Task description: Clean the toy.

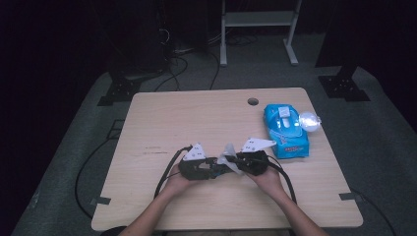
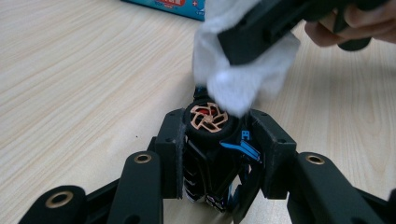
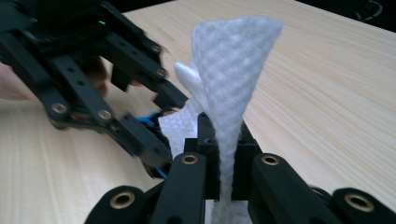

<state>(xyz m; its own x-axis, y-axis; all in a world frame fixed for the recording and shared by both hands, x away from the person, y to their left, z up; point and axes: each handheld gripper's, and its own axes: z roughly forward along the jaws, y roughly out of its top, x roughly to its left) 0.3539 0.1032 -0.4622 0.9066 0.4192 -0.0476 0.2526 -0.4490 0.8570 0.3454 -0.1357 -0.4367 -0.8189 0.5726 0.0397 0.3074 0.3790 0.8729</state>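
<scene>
A small black toy car with copper-spoked wheels and blue trim was clamped between the two black jaws of the left gripper, one wheel turned up toward that gripper's camera. A white, quilted wet wipe was pinched in the tightly closed jaws of the right gripper, its free end standing up above the fingertips and a fold trailing toward the left gripper.

In the left gripper view the wipe hung just above the upturned wheel, at or very near the tyre — actual contact could not be told. In the high view both grippers were seen close together near the front of the pale wooden table, the left gripper and the right gripper meeting tip to tip with the wipe between them. A blue pack of wipes lay well apart, beyond the right gripper.

The step in hand was judged to be the wiping of the toy car — the car steadied by one gripper, the cloth worked by the other. The next move would likely call for the wipe to be pressed down onto the wheel and body and drawn across, with the grip on the car kept firm so that it was not twisted out of the jaws.
</scene>
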